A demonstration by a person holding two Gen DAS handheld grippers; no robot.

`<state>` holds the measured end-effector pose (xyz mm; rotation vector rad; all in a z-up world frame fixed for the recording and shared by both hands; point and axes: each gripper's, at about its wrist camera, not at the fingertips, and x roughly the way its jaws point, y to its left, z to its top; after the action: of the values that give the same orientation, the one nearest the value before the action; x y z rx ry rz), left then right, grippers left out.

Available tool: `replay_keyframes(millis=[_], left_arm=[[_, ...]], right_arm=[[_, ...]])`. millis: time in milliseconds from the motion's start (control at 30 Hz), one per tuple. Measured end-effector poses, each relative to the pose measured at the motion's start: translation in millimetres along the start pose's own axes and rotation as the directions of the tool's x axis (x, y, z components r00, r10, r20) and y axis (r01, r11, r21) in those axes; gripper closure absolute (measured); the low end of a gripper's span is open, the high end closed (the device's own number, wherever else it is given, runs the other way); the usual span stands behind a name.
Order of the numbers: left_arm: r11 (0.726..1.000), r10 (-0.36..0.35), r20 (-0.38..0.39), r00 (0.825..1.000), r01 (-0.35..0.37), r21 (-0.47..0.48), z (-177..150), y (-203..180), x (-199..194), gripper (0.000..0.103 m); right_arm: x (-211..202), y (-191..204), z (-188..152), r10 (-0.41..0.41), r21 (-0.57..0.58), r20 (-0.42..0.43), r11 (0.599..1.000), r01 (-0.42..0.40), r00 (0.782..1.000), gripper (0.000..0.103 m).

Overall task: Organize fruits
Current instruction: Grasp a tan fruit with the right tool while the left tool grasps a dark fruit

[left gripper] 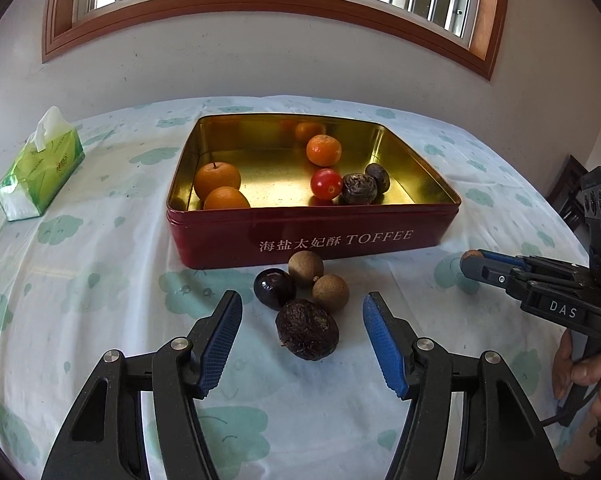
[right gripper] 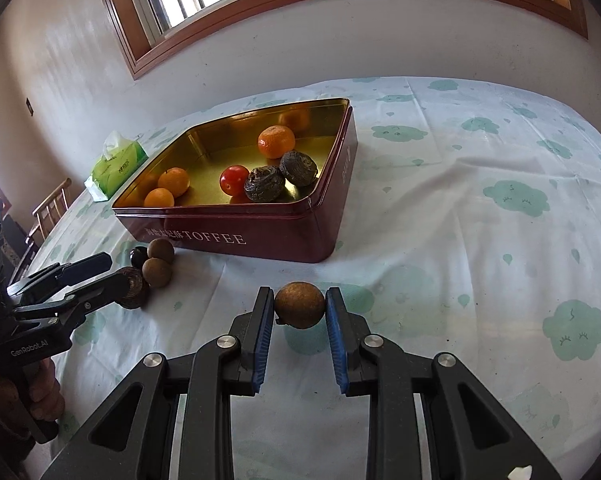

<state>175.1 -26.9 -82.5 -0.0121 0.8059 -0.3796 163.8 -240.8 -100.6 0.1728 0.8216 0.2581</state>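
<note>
A red toffee tin (left gripper: 312, 236) (right gripper: 236, 236) holds several fruits: oranges, a red tomato (left gripper: 326, 183), two dark wrinkled fruits. In front of it on the cloth lie two brown longans (left gripper: 305, 268), a glossy dark fruit (left gripper: 273, 288) and a dark wrinkled fruit (left gripper: 307, 329). My left gripper (left gripper: 302, 340) is open, its jaws either side of the wrinkled fruit, apart from it. My right gripper (right gripper: 299, 308) is shut on a brown longan (right gripper: 299, 305), held just above the cloth, right of the tin's front; it also shows in the left wrist view (left gripper: 476, 266).
A green tissue pack (left gripper: 40, 172) lies at the table's left. The table wears a white cloth with green clouds (right gripper: 516, 196). A wall and window stand behind. A wooden chair (right gripper: 52, 204) sits beyond the left edge.
</note>
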Motion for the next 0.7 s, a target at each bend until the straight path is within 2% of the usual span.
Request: replay_keyframes(millis=[67,133,167,233,333,467,700], left_arm=[[1.000,-0.023,-0.027,0.999,0.023,-0.014,1,1,8,0.043],[0.998,-0.045,-0.070,0.997,0.043,-0.034,-2,3,18,0.056],[0.998,-0.049,-0.075,0.996,0.046,-0.044,-3,5,19,0.058],[0.995,-0.074,-0.062,0.995,0.069,-0.072,-3,9,18,0.071],[0.988,-0.101,-0.057,0.993,0.094,-0.119,-5,16,18,0.071],[0.991,-0.050,-0.021,0.999,0.047,-0.123,-10,12,5,0.077],[0.990,0.067,0.074,0.995,-0.057,-0.131,-17,7,-24,0.077]], right_arm=[[-1,-1,0,0.006,0.004,0.004,1.000,-0.006,1.000,0.079],[0,-2,0,0.010,0.009,0.001,1.000,-0.010,1.000,0.079],[0,-2,0,0.011,0.011,0.000,1.000,-0.011,1.000,0.079],[1,-2,0,0.012,0.010,-0.003,1.000,-0.012,1.000,0.079],[3,0,1,0.009,-0.003,-0.014,1.000,-0.009,1.000,0.079],[4,0,1,0.003,0.000,-0.020,1.000,-0.003,1.000,0.079],[-6,16,-1,0.019,-0.011,0.020,1.000,-0.019,1.000,0.079]])
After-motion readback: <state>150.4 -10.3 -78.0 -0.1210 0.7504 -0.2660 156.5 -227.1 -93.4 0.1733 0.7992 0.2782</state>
